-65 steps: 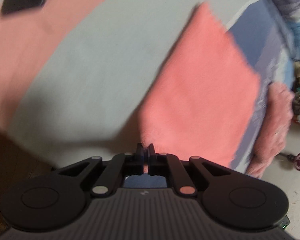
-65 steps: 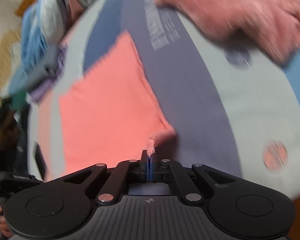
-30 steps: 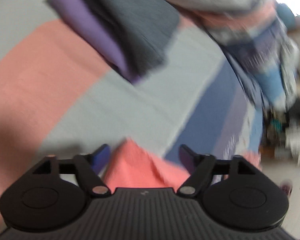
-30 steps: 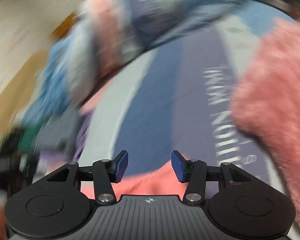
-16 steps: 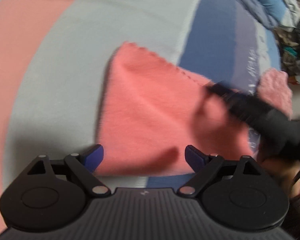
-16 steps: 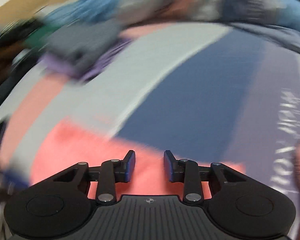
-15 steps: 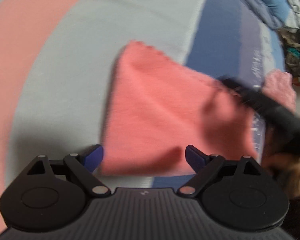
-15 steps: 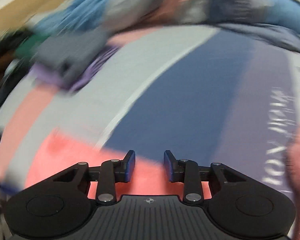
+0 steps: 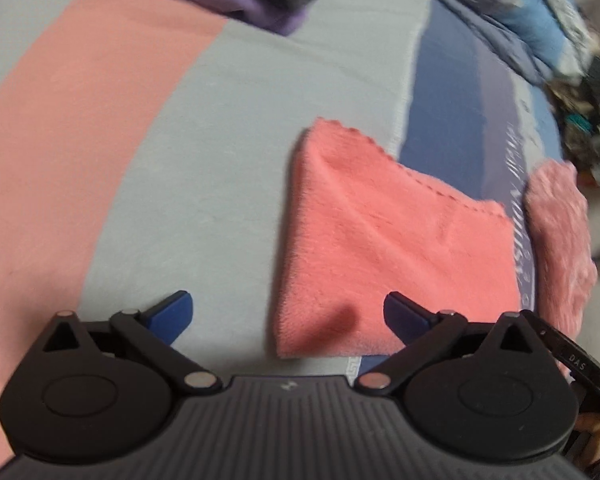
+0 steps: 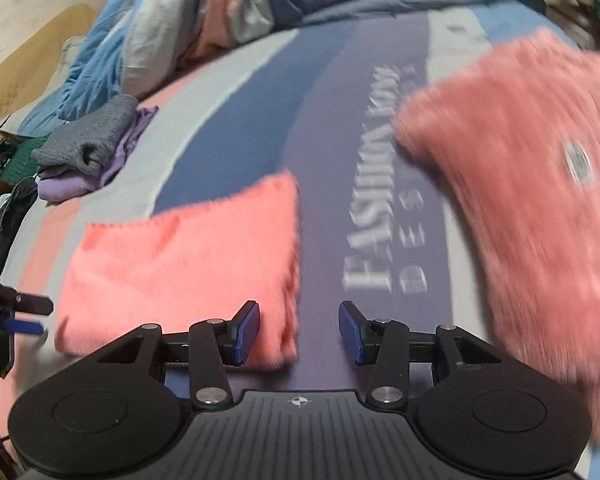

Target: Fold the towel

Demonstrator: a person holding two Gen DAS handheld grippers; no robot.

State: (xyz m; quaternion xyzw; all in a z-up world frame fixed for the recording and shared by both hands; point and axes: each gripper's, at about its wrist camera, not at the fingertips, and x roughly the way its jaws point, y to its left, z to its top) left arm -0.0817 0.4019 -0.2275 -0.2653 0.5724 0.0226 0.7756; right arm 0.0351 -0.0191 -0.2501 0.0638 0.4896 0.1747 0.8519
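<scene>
Half a second ago the right gripper's black linkage arm crossed over the cloth in the left wrist view; now it is gone from over the cloth, and the salmon-pink fleecy towel (image 9: 384, 256) lies uncovered. The right gripper's blue-padded fingers have spread wider than they were, and the right wrist view has dropped closer to the bed. Two seconds ago both grippers were clenched on corners of the towel; both have since let go.

The left gripper (image 9: 288, 314) is released, its jaws wide apart and holding nothing, with the towel's near edge lying just past them and towards the right finger. The right gripper (image 10: 299, 332) is also released, its left finger over the towel's near right corner.

The towel (image 10: 188, 264) is folded into a rough rectangle with a scalloped far edge and a soft, napped pile. It rests flat on the striped bedspread (image 9: 228, 128), whose smooth bands run pink, pale grey and navy, straddling the grey and navy stripes. Beside it lies a shaggy, long-piled pink cloth (image 10: 532, 184), apart from the towel. Farther back sits a pile of folded grey and purple knit garments (image 10: 88, 148).
</scene>
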